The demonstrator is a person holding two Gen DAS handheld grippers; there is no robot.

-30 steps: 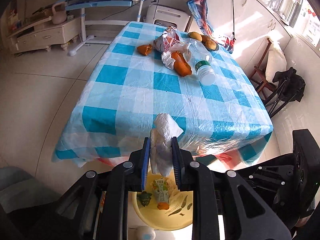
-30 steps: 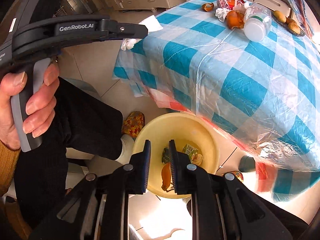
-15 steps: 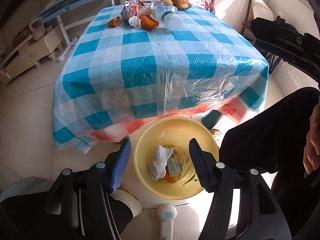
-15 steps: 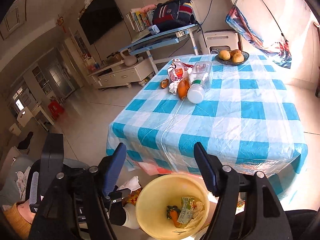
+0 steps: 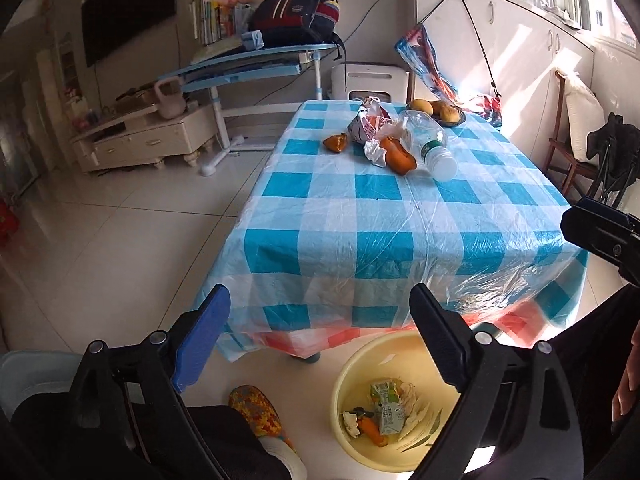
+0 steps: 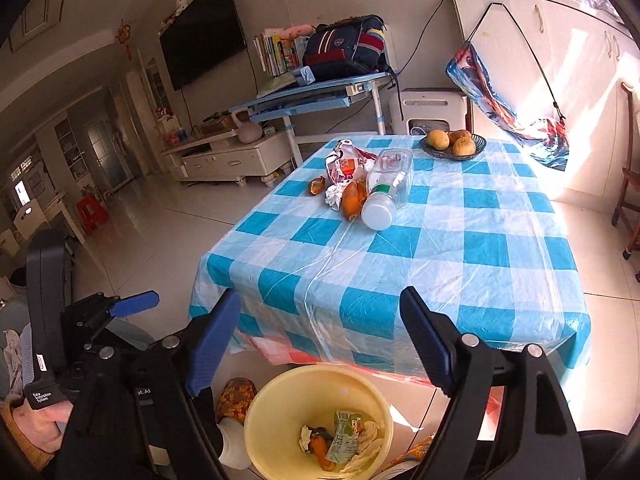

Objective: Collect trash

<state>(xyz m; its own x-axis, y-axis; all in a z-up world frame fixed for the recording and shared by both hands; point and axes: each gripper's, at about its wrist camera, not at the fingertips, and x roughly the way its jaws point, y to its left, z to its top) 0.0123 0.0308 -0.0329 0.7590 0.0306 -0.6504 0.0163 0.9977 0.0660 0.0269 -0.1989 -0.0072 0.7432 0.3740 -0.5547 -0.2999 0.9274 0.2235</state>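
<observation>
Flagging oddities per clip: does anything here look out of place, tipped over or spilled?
The clear plastic bottle lies on its side on the checked table, amid orange peel, a crumpled tissue and a snack bag. No liquid spill shows. The fruit bowl sits upright.

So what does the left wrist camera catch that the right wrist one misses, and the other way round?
Only the left wrist view shows the wooden chair with a white cushion along the right wall and the tip of the right tool at the right edge. Only the right wrist view shows the left tool, seen from the side, and the red stool. Both show the checked table, the plastic bottle, the fruit bowl and the yellow basin of trash.
</observation>
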